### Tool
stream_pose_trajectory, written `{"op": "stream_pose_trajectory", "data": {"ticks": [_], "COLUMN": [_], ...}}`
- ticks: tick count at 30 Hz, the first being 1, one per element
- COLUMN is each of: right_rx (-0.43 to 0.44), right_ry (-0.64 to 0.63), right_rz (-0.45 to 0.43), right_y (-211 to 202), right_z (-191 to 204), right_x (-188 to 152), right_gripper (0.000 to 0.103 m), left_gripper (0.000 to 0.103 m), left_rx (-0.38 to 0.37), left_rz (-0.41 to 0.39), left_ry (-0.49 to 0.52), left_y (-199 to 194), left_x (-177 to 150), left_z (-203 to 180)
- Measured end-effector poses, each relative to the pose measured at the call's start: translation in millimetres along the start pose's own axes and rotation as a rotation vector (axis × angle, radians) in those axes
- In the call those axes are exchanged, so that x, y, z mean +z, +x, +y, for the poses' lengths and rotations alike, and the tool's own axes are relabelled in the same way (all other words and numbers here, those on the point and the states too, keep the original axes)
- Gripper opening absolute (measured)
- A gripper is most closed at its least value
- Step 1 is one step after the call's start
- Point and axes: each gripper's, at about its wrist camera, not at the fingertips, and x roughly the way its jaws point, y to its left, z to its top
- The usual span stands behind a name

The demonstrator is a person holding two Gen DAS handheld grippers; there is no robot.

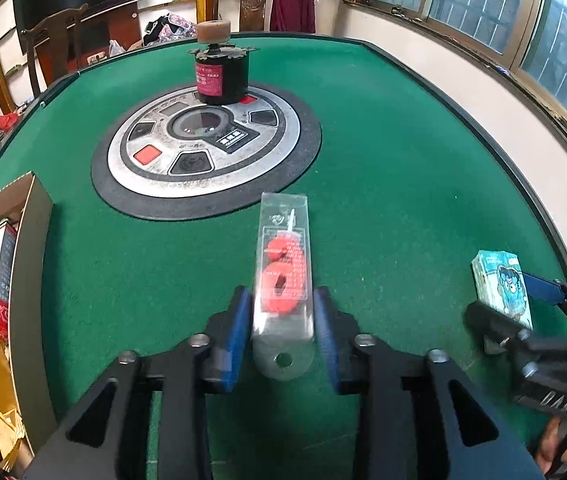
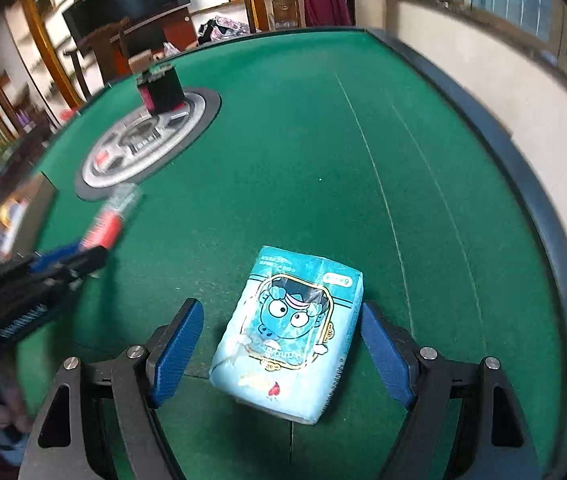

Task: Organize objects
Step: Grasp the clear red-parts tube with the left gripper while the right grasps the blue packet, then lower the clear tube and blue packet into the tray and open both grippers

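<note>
Here, in the left wrist view, the left gripper has its blue pads right against a clear blister pack with red pieces, lying on the green felt table; whether they press I cannot tell. Gripped near its tail end, it could pivot or slip.

In the right wrist view, the right gripper stands wide around a blue tissue packet, touching nothing. The soft packet may squash or skew when squeezed
</note>
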Motion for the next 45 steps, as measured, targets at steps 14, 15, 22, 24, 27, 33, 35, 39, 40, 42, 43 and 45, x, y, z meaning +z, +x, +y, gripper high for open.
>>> {"op": "stream_pose_trajectory", "data": {"ticks": [14,15,22,24,27,33,35,39,40,42,43,45], "right_rx": [0.025,0.052,0.194,0.238,0.317,0.457,0.492,0.530,0.536,0.546,0.550,0.546], "right_ry": [-0.049,-0.047,-0.124,-0.161,-0.210,-0.311,-0.343,-0.414,-0.430,-0.462,-0.482,-0.510], "right_rz": [0.011,0.006,-0.047,-0.050,-0.037,0.023,0.056,0.113,0.124,0.144,0.155,0.169], "right_y": [-7,-10,-43,-49,-51,-43,-37,-28,-27,-24,-22,-20], "right_z": [9,11,55,79,115,195,220,262,269,283,291,302], "right_x": [-2,-2,13,18,23,19,14,-3,-7,-17,-22,-31], "right_gripper": [0.052,0.052,0.052,0.052,0.052,0.052,0.053,0.053,0.053,0.053,0.053,0.053], "left_gripper": [0.027,0.027,0.027,0.027,0.027,0.027,0.027,0.027,0.027,0.027,0.027,0.027], "left_rx": [-0.119,-0.129,-0.139,-0.114,-0.055,0.093,0.145,0.168,0.169,0.171,0.171,0.178], "left_rz": [-0.080,-0.093,-0.207,-0.236,-0.273,-0.290,-0.282,-0.247,-0.242,-0.231,-0.228,-0.224], "left_ry": [-0.023,-0.033,-0.126,-0.164,-0.225,-0.347,-0.359,-0.395,-0.396,-0.398,-0.399,-0.395], "left_y": [-43,-51,-119,-139,-164,-182,-181,-171,-168,-162,-160,-156], "left_x": [-13,-15,-31,-39,-51,-76,-83,-97,-98,-103,-105,-108], "left_z": [16,19,66,89,127,203,217,242,246,248,246,248]}}
